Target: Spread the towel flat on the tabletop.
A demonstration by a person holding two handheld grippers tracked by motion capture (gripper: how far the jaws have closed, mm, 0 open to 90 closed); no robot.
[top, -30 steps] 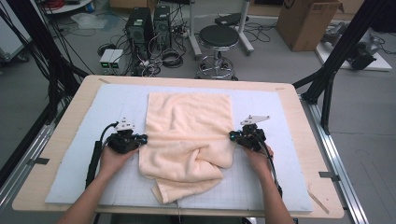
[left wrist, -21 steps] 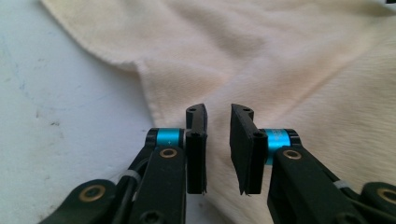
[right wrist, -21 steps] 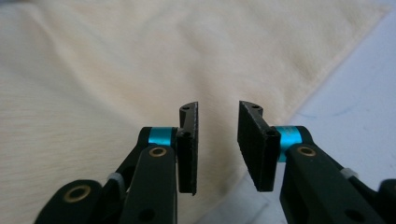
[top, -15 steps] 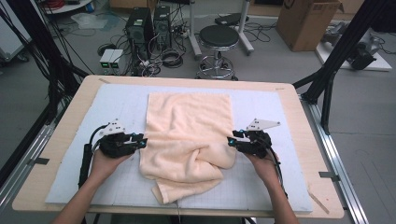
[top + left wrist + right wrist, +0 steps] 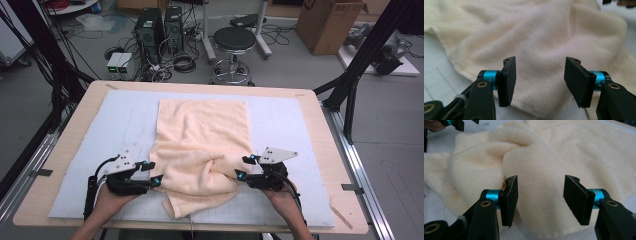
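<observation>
No brand, label or writing can be read on anything in front of me; the cardboard box [image 5: 334, 21] on the floor beyond the table carries a dark mark too cut off to make out, and the towel shows no tag.

The peach towel [image 5: 202, 136] lies on the pale gridded mat [image 5: 295, 127] that covers the wooden table [image 5: 325, 120]; its far half is spread flat with a straight far edge, while its near half is bunched into folds, one corner trailing toward the mat's near edge.

My left gripper [image 5: 151, 173] sits at the towel's near left edge, jaws spread wide apart with nothing between them; in the left gripper view [image 5: 539, 75] the towel's hem runs just below the jaws. My right gripper [image 5: 241, 168] is at the near right edge beside a raised fold, jaws likewise parted and empty; its own view [image 5: 540, 195] shows that fold bulging between them, untouched as far as I can tell.

Bare mat lies open on both sides of the towel, widest on the right; the mat's near edge is close under my hands.
</observation>
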